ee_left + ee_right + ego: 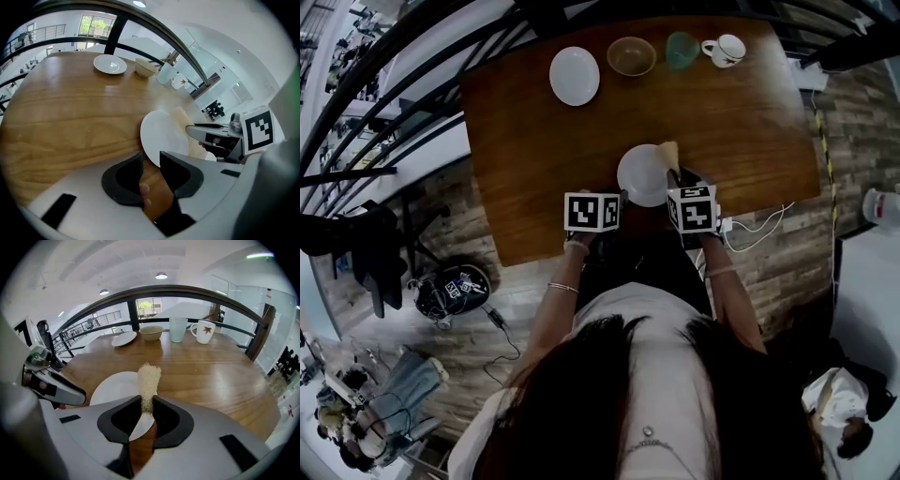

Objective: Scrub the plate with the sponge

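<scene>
The plate sits mid-frame on the table, its left rim pinched by the left gripper. The right gripper clamps the sponge over the plate (scrubbing looks barely begun, most remains).

Plate up front on the table, sponge at its right side.
Behind, left to right: second plate, bowl, cup, mug.
</scene>
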`<state>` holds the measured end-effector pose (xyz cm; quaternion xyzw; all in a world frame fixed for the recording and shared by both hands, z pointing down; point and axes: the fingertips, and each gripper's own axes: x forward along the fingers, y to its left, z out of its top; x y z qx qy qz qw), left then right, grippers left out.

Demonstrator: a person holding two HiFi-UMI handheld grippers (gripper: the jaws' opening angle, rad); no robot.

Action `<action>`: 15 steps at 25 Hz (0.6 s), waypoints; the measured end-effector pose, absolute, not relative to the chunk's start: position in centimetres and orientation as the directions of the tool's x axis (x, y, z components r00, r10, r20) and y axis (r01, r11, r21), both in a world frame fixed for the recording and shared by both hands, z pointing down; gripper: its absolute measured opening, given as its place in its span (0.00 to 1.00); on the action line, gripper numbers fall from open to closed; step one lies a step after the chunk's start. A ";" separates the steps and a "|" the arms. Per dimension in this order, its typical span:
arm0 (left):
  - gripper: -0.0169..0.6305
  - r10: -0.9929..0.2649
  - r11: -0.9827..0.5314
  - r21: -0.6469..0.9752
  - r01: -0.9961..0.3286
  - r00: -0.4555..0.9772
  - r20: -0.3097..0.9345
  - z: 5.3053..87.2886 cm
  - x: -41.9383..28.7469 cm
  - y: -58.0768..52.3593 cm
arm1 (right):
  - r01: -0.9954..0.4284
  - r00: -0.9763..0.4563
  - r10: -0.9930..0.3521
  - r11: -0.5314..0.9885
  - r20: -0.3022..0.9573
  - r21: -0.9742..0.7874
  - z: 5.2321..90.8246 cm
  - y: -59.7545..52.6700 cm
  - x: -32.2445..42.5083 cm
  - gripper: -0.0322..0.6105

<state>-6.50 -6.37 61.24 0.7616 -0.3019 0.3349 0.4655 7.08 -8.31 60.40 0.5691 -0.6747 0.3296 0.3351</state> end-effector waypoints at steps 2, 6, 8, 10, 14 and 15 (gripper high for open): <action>0.18 -0.143 -0.382 0.510 -0.771 0.594 0.792 61.4 -6.5 -6.5 | -0.988 -0.131 -0.545 0.139 0.828 -0.065 60.5 -8.5 6.8 0.19; 0.18 -0.122 -0.376 0.516 -0.770 0.593 0.796 61.9 -6.3 -6.2 | -0.985 -0.145 -0.529 0.156 0.836 -0.072 60.6 -8.8 6.4 0.19; 0.18 -0.104 -0.366 0.528 -0.767 0.597 0.795 62.2 -6.1 -5.7 | -0.983 -0.155 -0.518 0.170 0.841 -0.077 60.8 -8.8 6.1 0.19; 0.18 -0.087 -0.354 0.540 -0.763 0.602 0.794 62.5 -5.8 -5.3 | -0.979 -0.167 -0.509 0.186 0.844 -0.082 60.9 -9.0 5.7 0.19; 0.18 -0.081 -0.328 0.557 -0.763 0.610 0.788 62.9 -5.6 -5.1 | -0.970 -0.190 -0.490 0.228 0.851 -0.085 61.1 -9.5 4.8 0.19; 0.18 -0.084 -0.321 0.559 -0.765 0.611 0.787 63.0 -5.7 -5.3 | -0.967 -0.196 -0.486 0.238 0.852 -0.087 61.3 -9.6 4.4 0.19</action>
